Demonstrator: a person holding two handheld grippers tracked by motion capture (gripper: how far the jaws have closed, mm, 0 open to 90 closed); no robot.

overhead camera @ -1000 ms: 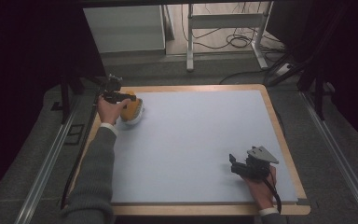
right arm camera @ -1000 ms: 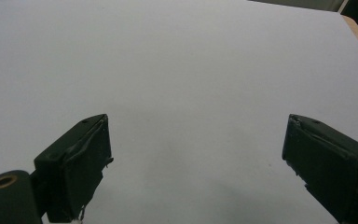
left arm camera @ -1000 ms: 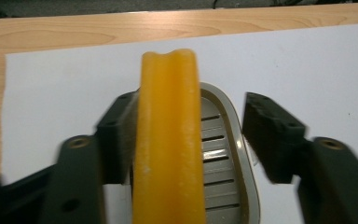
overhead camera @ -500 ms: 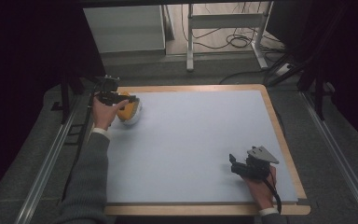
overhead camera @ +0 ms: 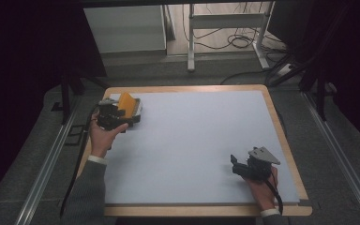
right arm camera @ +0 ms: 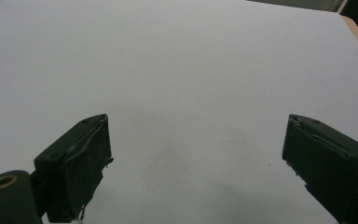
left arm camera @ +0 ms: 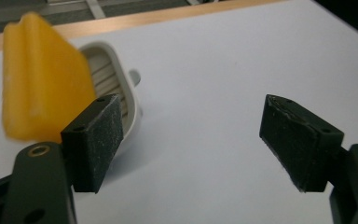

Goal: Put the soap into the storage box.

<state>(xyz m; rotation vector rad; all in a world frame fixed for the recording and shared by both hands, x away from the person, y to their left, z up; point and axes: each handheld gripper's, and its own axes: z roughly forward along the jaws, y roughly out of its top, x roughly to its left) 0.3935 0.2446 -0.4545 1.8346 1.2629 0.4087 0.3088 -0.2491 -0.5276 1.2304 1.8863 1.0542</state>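
Observation:
A yellow block-shaped piece (overhead camera: 126, 103) leans up out of a small white ribbed dish (overhead camera: 136, 114) at the far left corner of the white board (overhead camera: 192, 140). In the left gripper view the yellow piece (left arm camera: 39, 79) and the dish (left arm camera: 116, 95) lie just beyond the left jaw. My left gripper (overhead camera: 114, 117) (left arm camera: 191, 140) is open with nothing between its jaws, right beside the dish. At the near right of the board my right gripper (overhead camera: 244, 168) (right arm camera: 196, 158) rests open over bare white surface.
The board has a wooden rim (overhead camera: 283, 133). Metal rails (overhead camera: 47, 164) run along both sides on grey floor. Beyond the far edge stand a white cabinet (overhead camera: 124, 28) and a frame's legs with cables (overhead camera: 234, 40).
My left gripper has drawn back to the left, off the yellow piece, which now stands tilted in the dish. The right gripper has stayed still.

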